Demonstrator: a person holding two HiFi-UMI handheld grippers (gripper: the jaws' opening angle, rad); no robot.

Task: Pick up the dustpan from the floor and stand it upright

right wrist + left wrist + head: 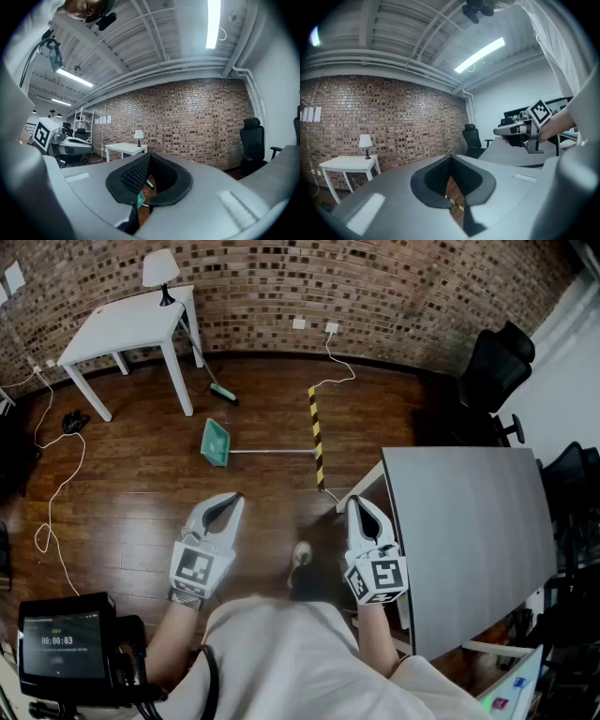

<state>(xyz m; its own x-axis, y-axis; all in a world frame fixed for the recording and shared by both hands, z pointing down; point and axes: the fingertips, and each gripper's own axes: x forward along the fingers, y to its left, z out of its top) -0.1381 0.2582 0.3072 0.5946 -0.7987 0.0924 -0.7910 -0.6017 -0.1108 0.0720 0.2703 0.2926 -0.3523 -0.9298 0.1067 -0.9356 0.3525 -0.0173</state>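
Green dustpan (215, 442) lies flat on floor (141, 493), well beyond fingertips of left gripper (232, 500) & right gripper (357, 503), both clenched empty, so pickup & standing up yet to do.

Office-like loft: brick wall (375, 287), office chair (495, 367), grey desk (469, 540), ceiling strip light (480, 55).

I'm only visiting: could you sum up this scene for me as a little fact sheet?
Dustpan: green, lying on the wood floor, long handle toward the striped tape
Broom: leaning by the white table
Left gripper: jaws together, empty
Right gripper: jaws together, empty, beside the grey desk
Progress: dustpan not yet touched
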